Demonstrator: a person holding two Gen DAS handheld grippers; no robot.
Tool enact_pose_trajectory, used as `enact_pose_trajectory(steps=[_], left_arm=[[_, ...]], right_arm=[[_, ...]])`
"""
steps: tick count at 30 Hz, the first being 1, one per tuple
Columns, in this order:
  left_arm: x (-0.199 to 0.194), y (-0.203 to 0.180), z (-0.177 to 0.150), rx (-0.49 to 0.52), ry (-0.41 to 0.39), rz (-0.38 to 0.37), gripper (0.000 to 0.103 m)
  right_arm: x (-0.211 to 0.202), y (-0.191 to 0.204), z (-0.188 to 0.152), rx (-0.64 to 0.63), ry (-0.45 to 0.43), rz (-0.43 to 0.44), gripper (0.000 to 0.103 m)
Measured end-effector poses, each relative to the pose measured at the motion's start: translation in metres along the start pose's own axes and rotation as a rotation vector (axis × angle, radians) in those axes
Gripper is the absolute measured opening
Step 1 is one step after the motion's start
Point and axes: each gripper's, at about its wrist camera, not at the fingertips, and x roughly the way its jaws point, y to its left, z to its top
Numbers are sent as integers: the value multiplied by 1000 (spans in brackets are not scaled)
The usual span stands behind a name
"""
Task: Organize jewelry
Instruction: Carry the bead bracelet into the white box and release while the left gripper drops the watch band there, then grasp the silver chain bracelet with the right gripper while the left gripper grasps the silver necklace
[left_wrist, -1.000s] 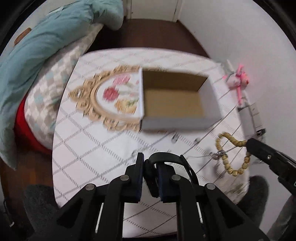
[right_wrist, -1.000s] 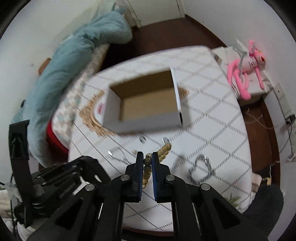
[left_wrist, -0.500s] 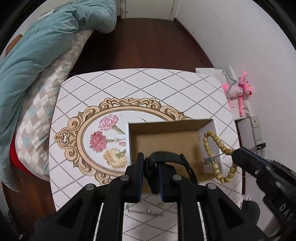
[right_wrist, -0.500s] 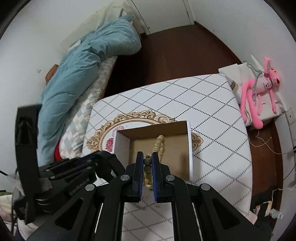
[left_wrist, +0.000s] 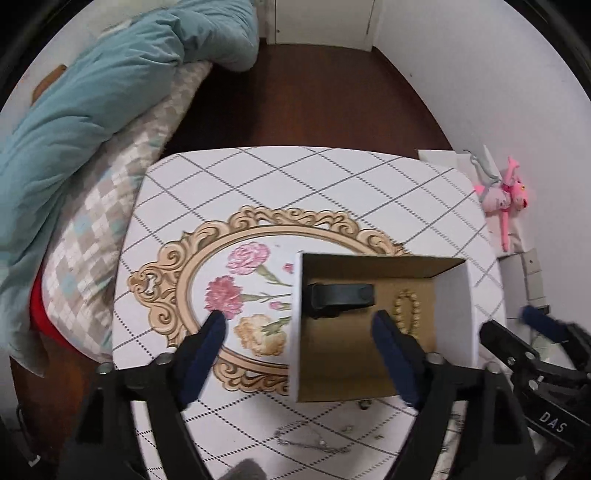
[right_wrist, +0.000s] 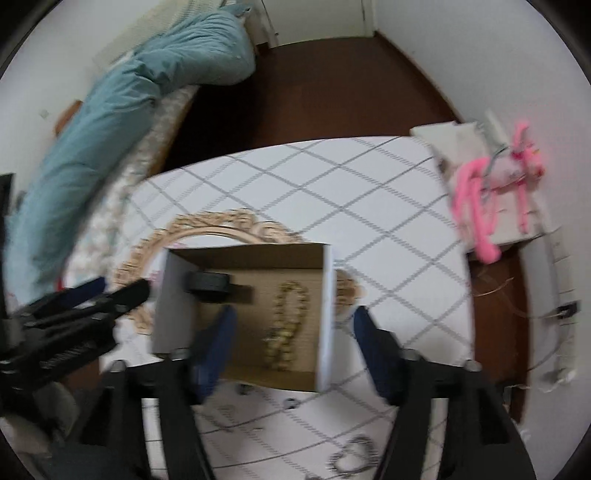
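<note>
An open cardboard box (left_wrist: 456, 314) with white walls stands on the patterned table (left_wrist: 295, 184). Inside lie a black band (left_wrist: 341, 295) at the left and a tan bead bracelet (left_wrist: 406, 310) at the right. Both also show in the right wrist view: band (right_wrist: 207, 282), bracelet (right_wrist: 286, 325), box (right_wrist: 327, 317). My left gripper (left_wrist: 299, 328) is open and empty above the box's left wall. My right gripper (right_wrist: 293, 326) is open and empty above the box. A thin silver chain (left_wrist: 310, 441) and small pieces lie on the table in front of the box.
A silver heart-shaped chain (right_wrist: 351, 458) lies at the table's near right. A bed with a teal duvet (left_wrist: 92, 85) is at the left. A pink plush toy (right_wrist: 491, 199) lies on a white box at the right. Dark wood floor lies beyond the table.
Both grippers have opened. The left let go of the black band and the right let go of the bead bracelet; both now lie in the box.
</note>
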Motion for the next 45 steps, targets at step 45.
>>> enact_pose_trajectory(steps=[45], left_arm=[[-141,-2,-89,-22,-316,0,103]], right_arm=[[-157,17,-92,0,-364,-163,102]])
